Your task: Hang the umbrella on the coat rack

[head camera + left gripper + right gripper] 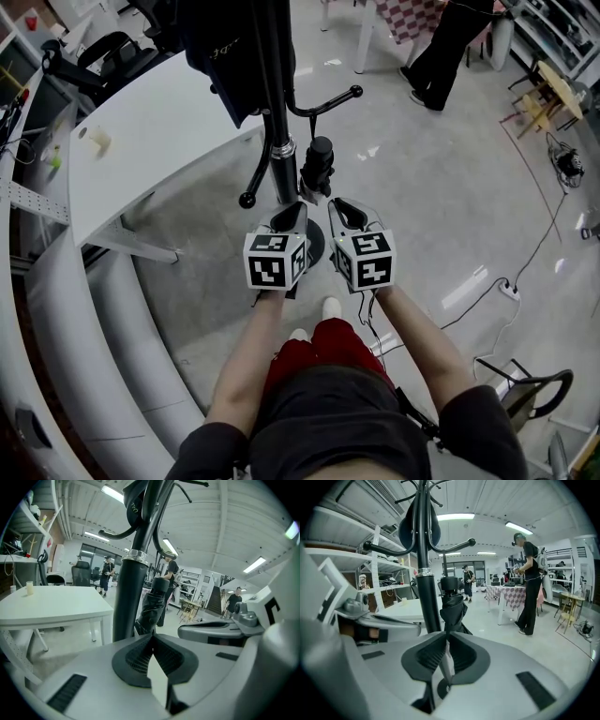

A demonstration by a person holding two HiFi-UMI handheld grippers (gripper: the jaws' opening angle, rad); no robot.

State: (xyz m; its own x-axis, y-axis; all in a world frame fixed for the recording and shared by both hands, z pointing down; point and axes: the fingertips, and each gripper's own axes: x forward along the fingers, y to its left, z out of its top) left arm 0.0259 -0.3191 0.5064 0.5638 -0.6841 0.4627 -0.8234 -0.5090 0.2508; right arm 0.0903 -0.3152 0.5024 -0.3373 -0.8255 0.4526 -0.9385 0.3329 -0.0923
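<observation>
A workshop with a glossy grey floor (441,206) and strip-lit ceiling: one black coat rack (277,94) stands off the corner of a white desk (159,141). One folded black umbrella (319,164) is upright just beside the rack's pole, below a curved hook arm tipped with a ball; what holds it there cannot be made out.

Two hand-held grippers point at the pole from close by, side by side. The left gripper (289,217) has its fingers pressed together with nothing between them. The right gripper (345,214) likewise has its fingers closed and empty. Each carries one cube of black-and-white square markers.

A dark garment (220,47) hangs on the rack; its pale lettering is too blurred to read. One small pale cup (97,139) sits near the desk's left edge. One person in black (450,47) stands beside a table with a checked cloth (508,592).
</observation>
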